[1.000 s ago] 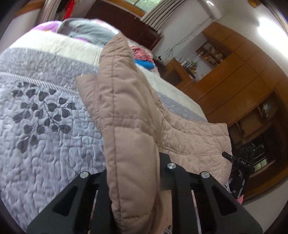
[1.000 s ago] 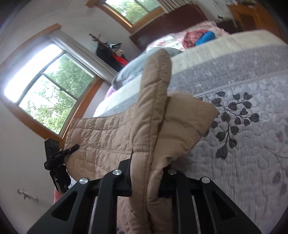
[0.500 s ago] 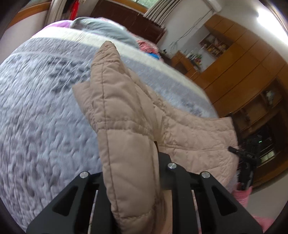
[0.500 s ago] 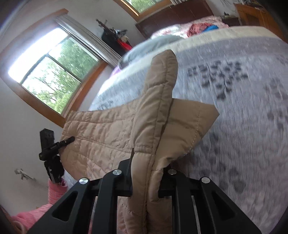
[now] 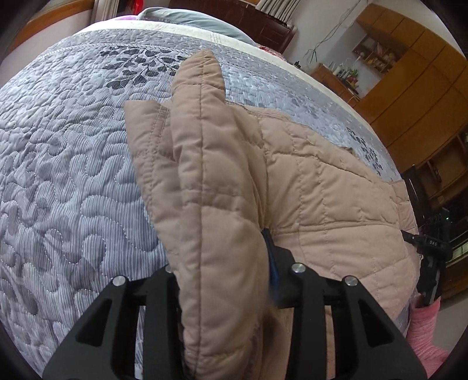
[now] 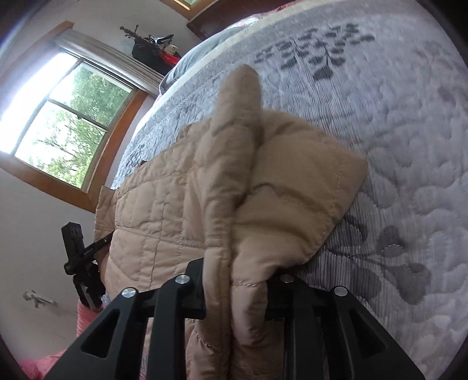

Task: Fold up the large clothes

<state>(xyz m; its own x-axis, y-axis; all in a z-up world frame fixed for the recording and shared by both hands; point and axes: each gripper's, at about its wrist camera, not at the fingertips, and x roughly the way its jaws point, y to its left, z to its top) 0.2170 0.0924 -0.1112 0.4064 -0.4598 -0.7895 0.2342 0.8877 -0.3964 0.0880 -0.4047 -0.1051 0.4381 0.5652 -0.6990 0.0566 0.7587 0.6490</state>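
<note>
A tan quilted jacket (image 5: 321,190) lies spread on the grey leaf-patterned bedspread (image 5: 73,175). My left gripper (image 5: 219,263) has a thick fold of its edge between its fingers; the jaws are opening, but the puffy fabric still fills the gap and touches both pads. In the right wrist view the same jacket (image 6: 152,204) stretches leftward, and my right gripper (image 6: 237,269) pinches a bunched fold at the opposite corner, its jaws also opening with fabric still between them. Each view shows the other gripper at the far end of the jacket: the right one (image 5: 433,248), the left one (image 6: 79,251).
The bedspread (image 6: 395,117) stretches ahead toward pillows (image 5: 199,17) and a dark headboard (image 5: 263,23). Wooden cabinets (image 5: 409,73) stand on one side, a window (image 6: 64,117) on the other. A pink sleeve (image 5: 424,321) shows behind the far gripper.
Both grippers have come down toward the bed with the jacket folds, and the jacket now lies lower on the bedspread. The jaws of both stand slightly wider than before.
</note>
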